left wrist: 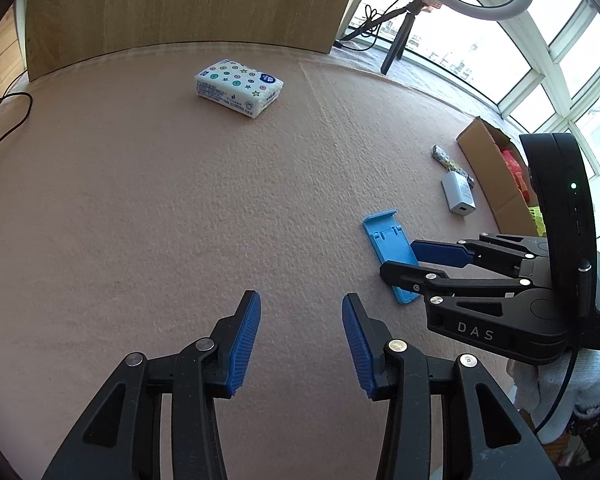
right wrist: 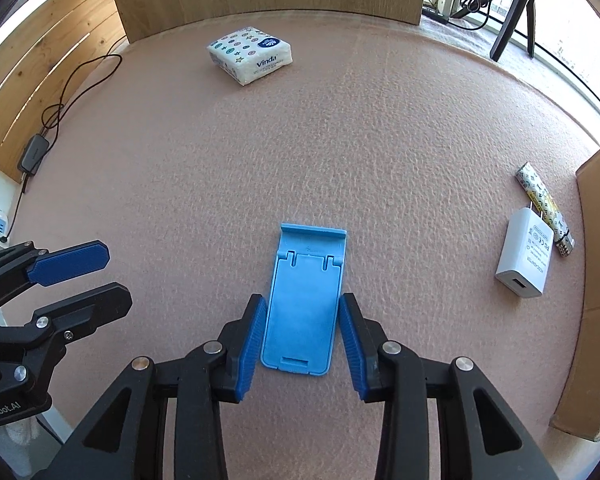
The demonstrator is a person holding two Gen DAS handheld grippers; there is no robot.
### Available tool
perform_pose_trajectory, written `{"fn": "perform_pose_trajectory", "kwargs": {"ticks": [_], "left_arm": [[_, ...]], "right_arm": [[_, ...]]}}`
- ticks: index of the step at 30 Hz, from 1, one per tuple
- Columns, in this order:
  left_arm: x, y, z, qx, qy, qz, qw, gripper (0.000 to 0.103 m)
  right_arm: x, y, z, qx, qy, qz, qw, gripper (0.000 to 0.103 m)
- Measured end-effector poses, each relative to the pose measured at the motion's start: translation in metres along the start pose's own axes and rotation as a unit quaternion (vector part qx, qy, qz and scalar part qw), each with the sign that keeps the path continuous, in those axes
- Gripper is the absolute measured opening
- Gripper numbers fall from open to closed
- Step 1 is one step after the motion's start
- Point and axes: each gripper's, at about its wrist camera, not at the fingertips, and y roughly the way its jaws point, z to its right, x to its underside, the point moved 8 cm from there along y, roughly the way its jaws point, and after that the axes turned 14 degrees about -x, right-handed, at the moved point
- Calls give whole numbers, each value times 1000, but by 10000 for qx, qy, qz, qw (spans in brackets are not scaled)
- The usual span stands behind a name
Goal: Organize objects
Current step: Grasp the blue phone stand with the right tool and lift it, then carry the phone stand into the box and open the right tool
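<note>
Your right tongs (right wrist: 302,342) stand apart, straddling the near end of the blue phone stand (right wrist: 306,296), which lies flat near the middle of the surface (right wrist: 340,140), toward its right edge. Neither pad seems to touch it yet. Lower until the pads bracket its long edges, then close squarely so the thin plastic doesn't tip. Your left tongs (left wrist: 300,334) hover apart over bare felt, holding nothing; keep them away. The cardboard box (right wrist: 592,320) at the right edge looks like the likely destination.
</note>
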Motion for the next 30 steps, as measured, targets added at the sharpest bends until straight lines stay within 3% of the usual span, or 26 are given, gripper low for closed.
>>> {"fn": "perform_pose_trajectory", "kwargs": {"ticks": [7,19,30], "left_arm": [[0,1,5,12,44,-20,10000,46],[-6,9,39,121,216,-42,9997,46],[-16,12,84,263,450,-13,9986,46]], "right_arm": [[3,-10,3,-104,86,157,9998,34],[8,-69,31,-53,196,683,9975,33],[10,-160,113,435,647,1500,9856,33]]}}
